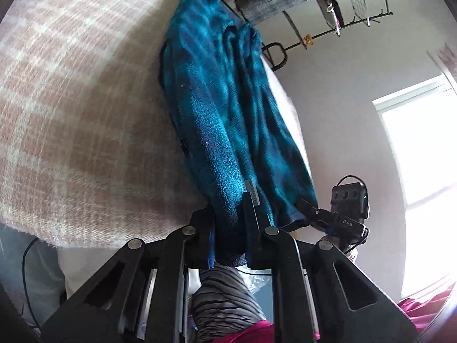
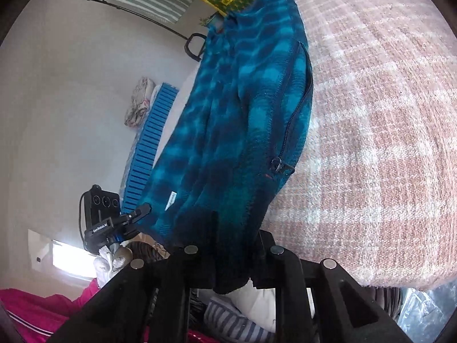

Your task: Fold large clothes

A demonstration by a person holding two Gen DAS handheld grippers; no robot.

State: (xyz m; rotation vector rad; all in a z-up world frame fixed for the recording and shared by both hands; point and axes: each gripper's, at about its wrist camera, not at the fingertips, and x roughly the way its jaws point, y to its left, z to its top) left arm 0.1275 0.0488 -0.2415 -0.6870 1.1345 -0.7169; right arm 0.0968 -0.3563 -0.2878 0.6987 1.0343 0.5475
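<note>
A teal and dark blue plaid fleece jacket [image 1: 225, 108] with a black zipper hangs stretched from both grippers down to the bed. My left gripper [image 1: 228, 223] is shut on one bottom corner of it. My right gripper [image 2: 228, 245] is shut on the other corner of the fleece jacket [image 2: 237, 108]. Each view shows the other gripper: the right gripper [image 1: 314, 211] at the fleece's right edge, and the left gripper [image 2: 140, 211] at its left edge. Both corners are lifted above the bed, and the far end of the jacket rests on it.
A pink and white checked blanket [image 1: 71, 114] covers the bed [image 2: 371, 143]. A clothes rack [image 1: 328, 5] stands by the wall, near a bright window [image 1: 422, 148]. A blue slatted crate [image 2: 148, 143] and magenta cloth [image 2: 37, 311] lie beside the bed.
</note>
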